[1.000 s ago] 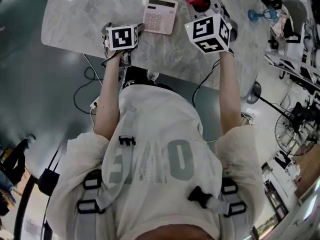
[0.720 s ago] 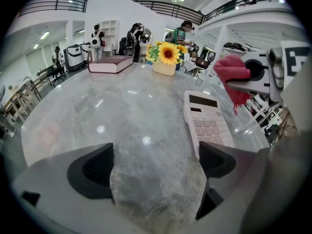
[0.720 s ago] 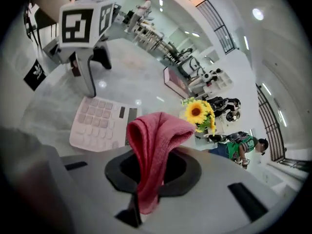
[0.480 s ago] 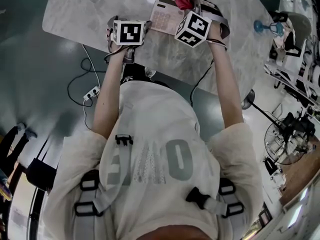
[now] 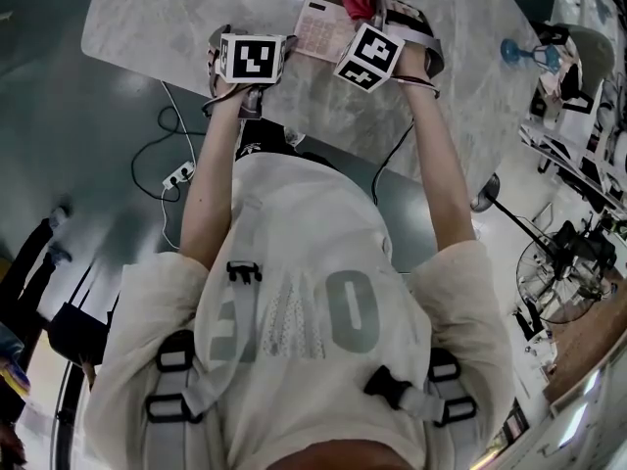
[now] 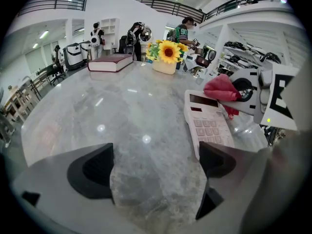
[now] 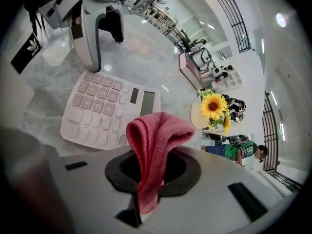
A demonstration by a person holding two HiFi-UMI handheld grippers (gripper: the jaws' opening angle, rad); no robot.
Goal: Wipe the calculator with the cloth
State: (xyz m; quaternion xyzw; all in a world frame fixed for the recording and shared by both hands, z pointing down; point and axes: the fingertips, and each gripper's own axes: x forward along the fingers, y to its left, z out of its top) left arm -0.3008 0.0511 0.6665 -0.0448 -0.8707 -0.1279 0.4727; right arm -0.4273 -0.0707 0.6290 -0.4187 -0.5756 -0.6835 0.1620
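- Since the right gripper (image 7: 148,177) is pinched tight on the cloth (image 7: 156,130), with a fat red loop poking out past the jaws, what's the trick here? Just mash it onto the calculator (image 7: 105,113)?

- Nah, I'd go easy. Calculator's lying flat on the table (image 6: 112,111), keys up, and the loop hangs over its screen end. Can't tell from here if cloth and plastic are touching yet. It looks light, so I reckon a hard swipe would just skate it across that slick top. Lower until the loop flattens on the screen, then drag slowly along the keys. Keep the jaws themselves off the plastic.

- And the left gripper (image 6: 153,167)?

- Wide open, with nothing between the jaws but bare table. One jaw sits just beside the calculator's near corner. I'd park that jaw against the edge as a stop so the thing can't slide while the cloth works. Wouldn't clamp it though, you'd probably end up pressing buttons.
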